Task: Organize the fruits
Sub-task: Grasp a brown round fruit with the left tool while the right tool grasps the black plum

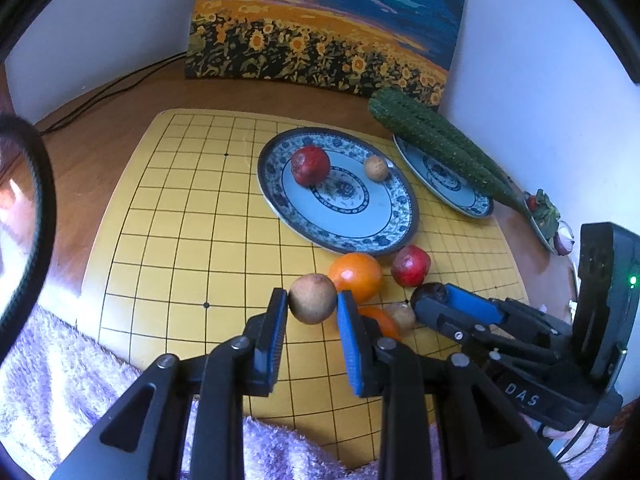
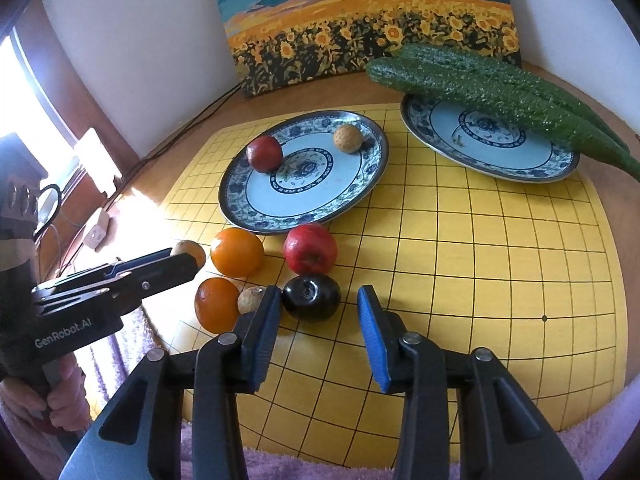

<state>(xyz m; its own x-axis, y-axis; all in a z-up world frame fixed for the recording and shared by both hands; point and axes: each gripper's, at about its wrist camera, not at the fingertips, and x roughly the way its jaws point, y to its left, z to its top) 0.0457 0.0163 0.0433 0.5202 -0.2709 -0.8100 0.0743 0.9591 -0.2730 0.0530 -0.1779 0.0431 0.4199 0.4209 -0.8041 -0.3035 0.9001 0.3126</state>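
On near plate: red fruit, small brown one. At 6 o'clock, left gripper clenched on brown fruit; right gripper released around dark plum. Oranges, apple left.

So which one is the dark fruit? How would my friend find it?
Start at the yellow grid board, then the nearer blue-and-white plate holding two fruits. A cluster of loose fruit lies on the board in front of that plate. The dark fruit is the nearest one, between the open right gripper's fingers: nearly black and shiny, while its neighbours are red, orange or tan.
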